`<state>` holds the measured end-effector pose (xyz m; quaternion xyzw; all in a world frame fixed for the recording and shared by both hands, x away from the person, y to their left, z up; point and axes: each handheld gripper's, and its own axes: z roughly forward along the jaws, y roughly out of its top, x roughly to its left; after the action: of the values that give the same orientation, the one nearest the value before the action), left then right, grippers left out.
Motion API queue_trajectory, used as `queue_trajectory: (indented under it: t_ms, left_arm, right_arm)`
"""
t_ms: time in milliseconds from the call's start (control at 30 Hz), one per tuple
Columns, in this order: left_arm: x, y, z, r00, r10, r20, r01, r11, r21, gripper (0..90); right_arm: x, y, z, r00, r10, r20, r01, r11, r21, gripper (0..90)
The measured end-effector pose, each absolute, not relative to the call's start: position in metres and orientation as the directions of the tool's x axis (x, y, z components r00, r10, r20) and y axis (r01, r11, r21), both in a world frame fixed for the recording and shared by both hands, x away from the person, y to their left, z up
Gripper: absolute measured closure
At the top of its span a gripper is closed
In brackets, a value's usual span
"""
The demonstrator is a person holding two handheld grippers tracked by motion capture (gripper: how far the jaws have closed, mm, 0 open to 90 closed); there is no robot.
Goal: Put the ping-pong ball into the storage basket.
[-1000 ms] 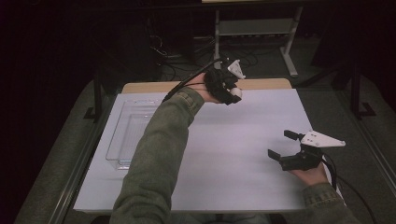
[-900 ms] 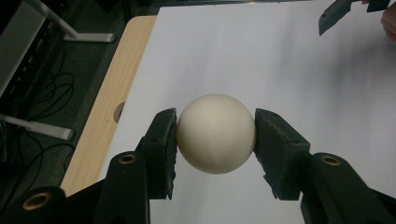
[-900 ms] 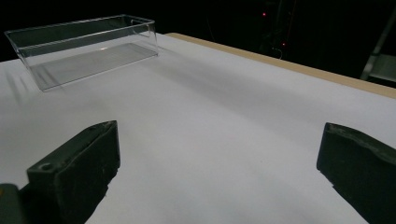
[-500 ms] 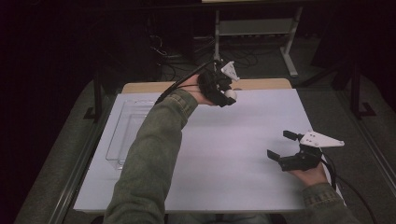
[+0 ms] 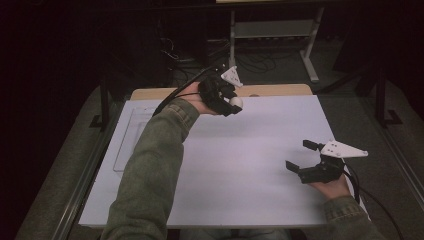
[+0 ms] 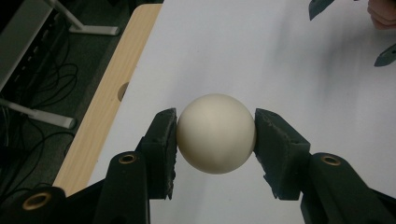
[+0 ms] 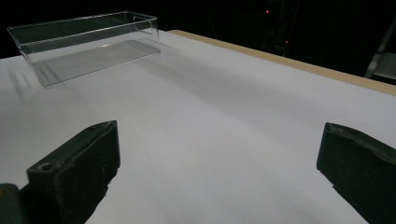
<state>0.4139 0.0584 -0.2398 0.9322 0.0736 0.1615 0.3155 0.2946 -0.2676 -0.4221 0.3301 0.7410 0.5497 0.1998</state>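
**benchwatcher:** ok so where's the ball (image 6: 216, 133) right now? It's cream-white and the left claw (image 5: 231, 103) has it clamped. In the left gripper view both black pads (image 6: 163, 149) press on opposite sides of it, roughly at its widest part. It's held up off the white bench (image 5: 250, 165), over the far edge, close to the strip of bare wood (image 5: 270, 90) along the back.

**tray_guy:** which way does it point though?

**benchwatcher:** it's a sphere, so there's no long axis and no front or back that I can make out. No markings on the side that shows either. What I can say is that the grip line runs across it side to side in the left gripper view, and from the high view the ball (image 5: 236, 102) sticks out of the claw on the side toward the middle of the bench.

**tray_guy:** and the clear bin?

**benchwatcher:** the clear plastic tray (image 5: 131, 135) sits on the bench's left side, partly hidden behind the person's left sleeve (image 5: 150, 165) in the high view. The right gripper view shows it better: the tray (image 7: 88, 44) is rectangular, with straight walls, and I see nothing in it. The ball is well apart from it.

**tray_guy:** right hand?

**benchwatcher:** the right claw (image 5: 301, 156) hangs low over the near right part of the bench, jaws spread wide with nothing between them, just bare white surface.
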Motion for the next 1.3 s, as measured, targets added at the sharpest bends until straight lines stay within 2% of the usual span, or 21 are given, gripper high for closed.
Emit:
queue_trajectory:
  t_ms: [1300]
  left_arm:
    - [0.394, 0.124, -0.241, 0.936, 0.264, 0.233, 0.084, -0.809, 0.582, 50.6]
  right_arm:
    - [0.294, -0.264, -0.424, -0.711, 0.700, 0.060, 0.279, 0.204, 0.938, 0.0]
